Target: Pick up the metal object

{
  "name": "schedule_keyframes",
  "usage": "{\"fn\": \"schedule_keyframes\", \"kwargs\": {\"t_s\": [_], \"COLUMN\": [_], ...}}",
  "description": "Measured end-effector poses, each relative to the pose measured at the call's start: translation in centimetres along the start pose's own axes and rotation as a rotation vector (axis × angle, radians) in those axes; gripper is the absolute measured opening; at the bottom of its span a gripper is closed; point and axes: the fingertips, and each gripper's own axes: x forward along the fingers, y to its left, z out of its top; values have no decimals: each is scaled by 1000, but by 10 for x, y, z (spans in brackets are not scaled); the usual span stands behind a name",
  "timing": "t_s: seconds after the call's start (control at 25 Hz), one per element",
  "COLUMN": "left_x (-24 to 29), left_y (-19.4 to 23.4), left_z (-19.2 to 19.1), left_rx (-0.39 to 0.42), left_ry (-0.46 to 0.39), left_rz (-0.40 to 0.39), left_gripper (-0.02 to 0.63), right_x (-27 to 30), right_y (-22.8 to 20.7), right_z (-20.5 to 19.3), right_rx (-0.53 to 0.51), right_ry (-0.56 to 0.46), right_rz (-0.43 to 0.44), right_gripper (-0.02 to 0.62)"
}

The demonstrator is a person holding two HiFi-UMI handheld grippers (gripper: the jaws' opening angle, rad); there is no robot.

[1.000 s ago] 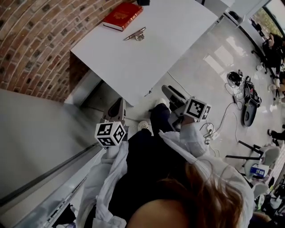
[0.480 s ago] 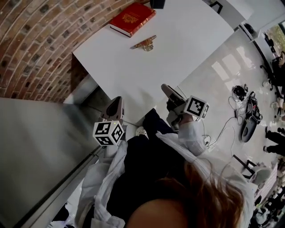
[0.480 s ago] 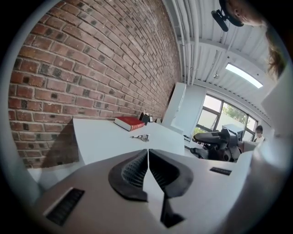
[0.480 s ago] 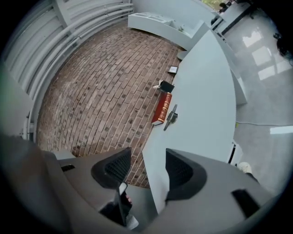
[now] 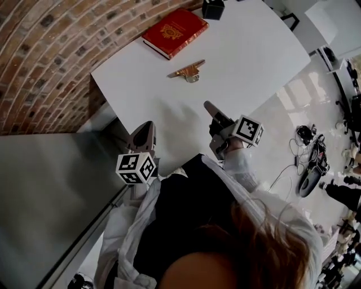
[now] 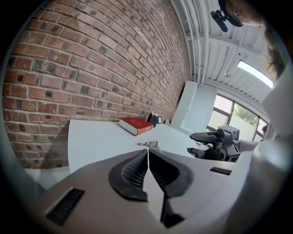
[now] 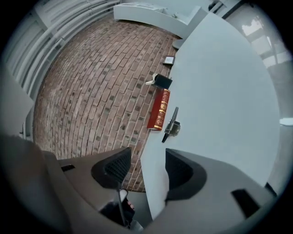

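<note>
The metal object (image 5: pixel 188 71), a small brass-and-silver piece with a long handle, lies on the white table (image 5: pixel 248 51) just in front of a red book (image 5: pixel 175 32). My left gripper (image 5: pixel 147 127) is shut and empty at the table's near edge, short of the object. The left gripper view shows its pads pressed together (image 6: pixel 148 152) with the metal object (image 6: pixel 149 144) ahead. My right gripper (image 5: pixel 210 110) hovers over the near part of the table, open and empty. In the right gripper view (image 7: pixel 147 156) the metal object (image 7: pixel 171 125) lies beyond the jaws, beside the red book (image 7: pixel 159 109).
A small black item (image 5: pixel 213 8) stands at the table's far end behind the book. A brick wall (image 5: pixel 45 62) runs along the table's left side. Cables and gear (image 5: pixel 311 163) lie on the shiny floor to the right, where people stand.
The table has drawn nearer in the head view. Both grippers moved forward toward it; the right one now reaches over its near edge.
</note>
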Motion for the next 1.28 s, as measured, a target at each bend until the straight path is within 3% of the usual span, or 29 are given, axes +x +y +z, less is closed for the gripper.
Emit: {"fn": "schedule_keyframes", "kwargs": {"t_s": [0.44, 0.76, 1.0, 1.12, 1.28], "left_x": [41, 64, 69, 72, 76], "left_y": [16, 27, 42, 47, 49], "left_z": [10, 13, 10, 6, 2], "left_rx": [-25, -50, -82, -99, -113], "left_ry": [-6, -19, -20, -16, -8], "left_rz": [93, 150, 208, 229, 239], "left_gripper": [23, 22, 21, 23, 21], "right_x": [65, 111, 137, 148, 156], "right_y": [-22, -52, -68, -72, -79], "right_z": [42, 56, 56, 57, 61], "right_rx": [140, 314, 338, 361, 388], "right_ry": [56, 72, 113, 116, 105], "right_rz": [44, 29, -5, -18, -59], "right_gripper": [226, 223, 220, 183, 47]}}
